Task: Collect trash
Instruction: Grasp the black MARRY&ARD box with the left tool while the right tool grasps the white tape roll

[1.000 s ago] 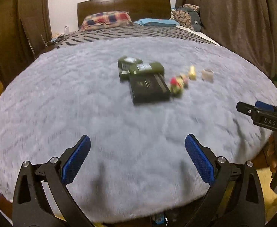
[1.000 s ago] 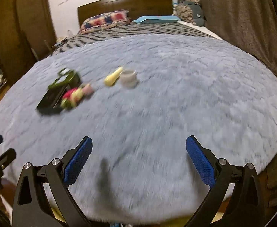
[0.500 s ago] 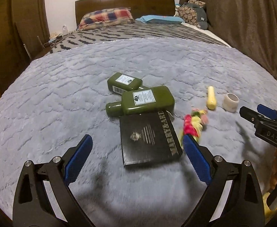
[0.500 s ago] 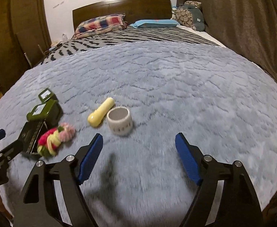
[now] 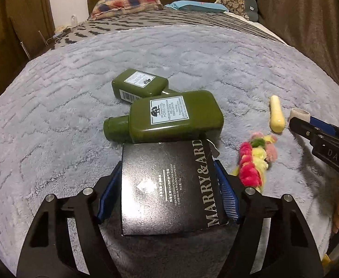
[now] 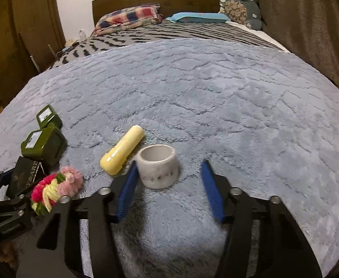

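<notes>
Finding one: half a second ago my left gripper hung short of the clutter with its jaws spread wide. It has since come forward and narrowed, and the black MARRY&ARD box now sits between its blue pads, both of which lie against the box's sides. I judge this a grip taken or all but taken; the box rests flat on the grey fleece blanket, not yet lifted.

Finding two: my right gripper has likewise advanced. The white tape roll, standing on its rim, is now inside the jaws, close against the left pad, with a clear gap to the right pad. That gripper remains unclosed.

Relative to the box: the larger green bottle touches its far edge, the smaller green bottle lies beyond that, the pink-and-yellow pompom string is just beside its right side, and the yellow tube farther right.

Assessment: two pickups are imminent; nothing collected yet.
</notes>
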Demonstrator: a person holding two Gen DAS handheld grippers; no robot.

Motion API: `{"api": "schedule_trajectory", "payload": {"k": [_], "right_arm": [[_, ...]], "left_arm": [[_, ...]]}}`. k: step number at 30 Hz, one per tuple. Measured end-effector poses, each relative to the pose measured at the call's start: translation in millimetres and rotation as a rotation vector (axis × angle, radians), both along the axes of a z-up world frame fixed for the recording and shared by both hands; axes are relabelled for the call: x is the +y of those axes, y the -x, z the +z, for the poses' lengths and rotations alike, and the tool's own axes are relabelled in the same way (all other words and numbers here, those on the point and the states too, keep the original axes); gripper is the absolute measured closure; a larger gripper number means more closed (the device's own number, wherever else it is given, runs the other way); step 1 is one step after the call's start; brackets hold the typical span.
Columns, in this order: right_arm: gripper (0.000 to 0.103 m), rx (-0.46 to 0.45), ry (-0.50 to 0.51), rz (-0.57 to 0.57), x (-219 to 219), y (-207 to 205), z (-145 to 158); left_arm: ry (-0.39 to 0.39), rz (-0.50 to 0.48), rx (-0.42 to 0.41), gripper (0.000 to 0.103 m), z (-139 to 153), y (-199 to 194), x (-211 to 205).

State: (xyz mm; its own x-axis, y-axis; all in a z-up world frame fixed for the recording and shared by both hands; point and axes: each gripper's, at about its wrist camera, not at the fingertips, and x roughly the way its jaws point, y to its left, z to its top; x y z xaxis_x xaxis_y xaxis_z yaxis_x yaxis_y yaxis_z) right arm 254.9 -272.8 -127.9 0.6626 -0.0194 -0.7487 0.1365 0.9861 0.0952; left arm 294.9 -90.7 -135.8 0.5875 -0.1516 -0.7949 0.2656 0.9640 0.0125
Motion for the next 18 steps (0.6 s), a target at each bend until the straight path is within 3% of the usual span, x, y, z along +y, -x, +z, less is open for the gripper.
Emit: {"api": "schedule_trajectory", "payload": {"k": [2,9,18], "right_arm": [[0.069,-0.009,0.018,0.008,4.0,1.8,1.7],[0.069,-0.026,0.025,0.014,10.8,21.4,10.1],[0.069,-0.092,0.032,0.062,29.3,95.1,45.0]], "left_arm": [[0.002,0.001,0.000,0.033,1.7,1.1,1.3],[-0.012,0.029,-0.039,0.033,17.8,23.2,20.7],[0.017,0.001,-0.116,0.033,51.4,91.0,40.6]]}}
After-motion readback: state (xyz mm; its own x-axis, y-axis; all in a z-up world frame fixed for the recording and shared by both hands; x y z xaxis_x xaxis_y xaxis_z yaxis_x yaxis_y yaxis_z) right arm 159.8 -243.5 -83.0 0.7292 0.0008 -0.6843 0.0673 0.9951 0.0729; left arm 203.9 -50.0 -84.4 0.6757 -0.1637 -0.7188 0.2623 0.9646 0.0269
